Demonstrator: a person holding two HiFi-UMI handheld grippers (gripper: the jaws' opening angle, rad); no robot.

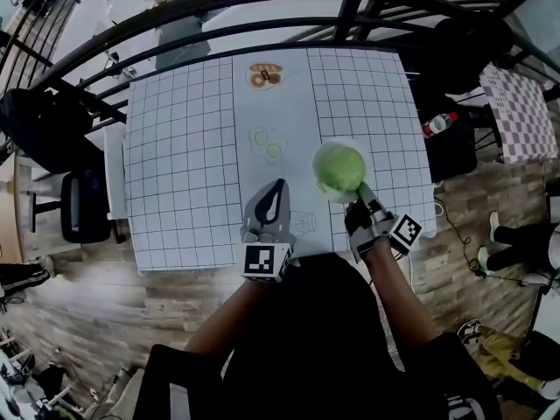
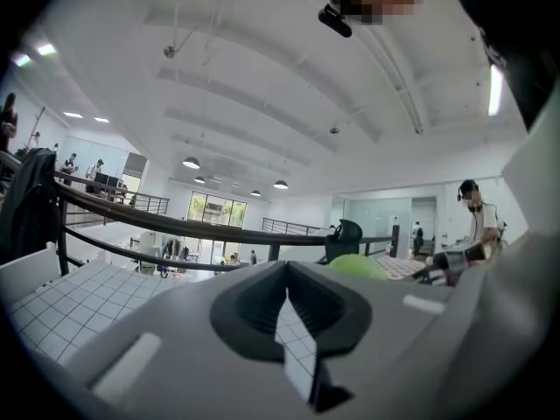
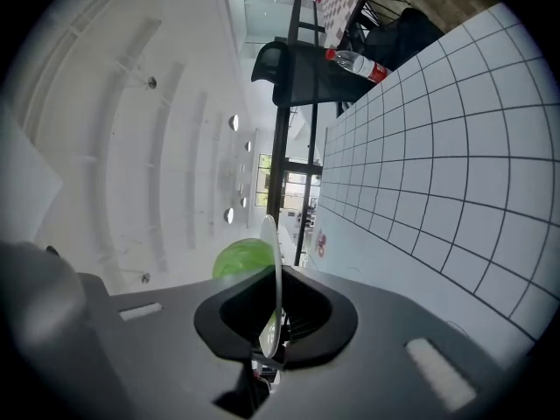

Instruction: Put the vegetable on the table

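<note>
A round green vegetable (image 1: 339, 168) lies on a white plate (image 1: 335, 197) held over the right front part of the grid-cloth table (image 1: 184, 164). My right gripper (image 1: 361, 201) is shut on the plate's near rim. In the right gripper view the plate (image 3: 275, 269) stands edge-on between the jaws, with the vegetable (image 3: 241, 259) to its left. My left gripper (image 1: 278, 186) hangs over the table's front edge, shut with nothing in it. From the left gripper (image 2: 293, 322) view, the vegetable (image 2: 357, 266) shows to the right.
Two food pictures (image 1: 265, 75) (image 1: 268, 143) lie on the middle strip of the cloth. A bottle (image 1: 440, 123) lies on a dark seat to the right, near a checked table (image 1: 521, 112). A chair (image 1: 83, 206) stands at the left. Black railings run behind the table.
</note>
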